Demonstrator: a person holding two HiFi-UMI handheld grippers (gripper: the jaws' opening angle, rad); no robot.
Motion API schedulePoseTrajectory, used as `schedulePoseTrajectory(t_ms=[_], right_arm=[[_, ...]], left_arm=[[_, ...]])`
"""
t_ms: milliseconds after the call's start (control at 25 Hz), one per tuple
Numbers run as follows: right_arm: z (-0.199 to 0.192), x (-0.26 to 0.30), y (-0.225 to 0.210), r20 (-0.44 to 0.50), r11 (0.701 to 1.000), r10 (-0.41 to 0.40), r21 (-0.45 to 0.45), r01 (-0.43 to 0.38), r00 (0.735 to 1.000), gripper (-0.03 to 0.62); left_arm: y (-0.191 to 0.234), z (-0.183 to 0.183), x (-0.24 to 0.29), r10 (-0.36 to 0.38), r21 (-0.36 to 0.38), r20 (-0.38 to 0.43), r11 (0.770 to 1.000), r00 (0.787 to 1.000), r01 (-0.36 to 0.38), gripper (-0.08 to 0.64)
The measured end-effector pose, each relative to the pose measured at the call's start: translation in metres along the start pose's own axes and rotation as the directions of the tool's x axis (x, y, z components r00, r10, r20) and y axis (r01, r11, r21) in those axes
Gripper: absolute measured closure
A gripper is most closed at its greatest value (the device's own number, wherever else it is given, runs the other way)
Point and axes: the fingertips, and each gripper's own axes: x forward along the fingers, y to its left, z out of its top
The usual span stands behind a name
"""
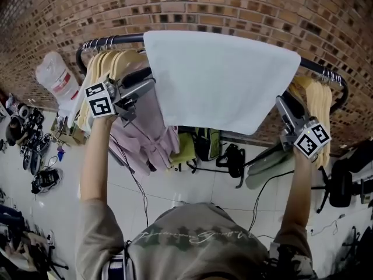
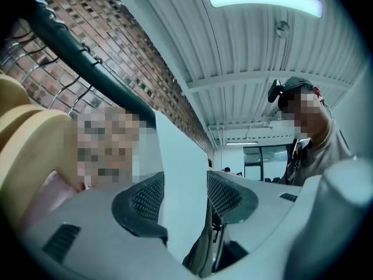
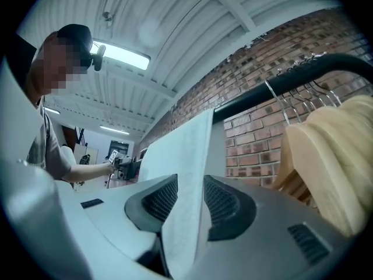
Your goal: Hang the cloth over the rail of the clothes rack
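As the person reached up with both arms, the pale cloth (image 1: 224, 80) lay draped over the black rail (image 1: 111, 41) of the clothes rack, hanging down flat in front of the brick wall (image 1: 245, 7). It sat between two bunches of wooden hangers (image 1: 111, 63), one bunch off each side edge, with its bottom hem running roughly level and clear of the floor.

Over on the left, the left gripper (image 2: 185, 194) was up at the cloth's left edge, just under the rail. Its jaws stood spread, and the edge of the cloth ran up between the two dark ribbed pads without being pinched; a gap showed beside the fabric on the right-hand pad. A pink garment (image 1: 145, 136) hung from the hangers right below that gripper.

On the other side, the right gripper (image 3: 189, 200) was at the cloth's right edge, lower than the rail's curved end. Same story there: jaws parted, fabric standing loose between the pads, not clamped. Both grippers pointed nearly level towards the wall, marker cubes (image 1: 100, 100) facing the head camera.
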Motion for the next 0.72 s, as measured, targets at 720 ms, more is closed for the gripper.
schedulePoseTrajectory(t_ms=[720], right_arm=[[-0.023,-0.004,0.069,-0.085,0.982,0.153,-0.101,-0.162,0.985,0.472]], left_arm=[[-0.035,-0.052,-0.014,0.144,0.122,-0.039,0.983,0.989,-0.139,0.545]])
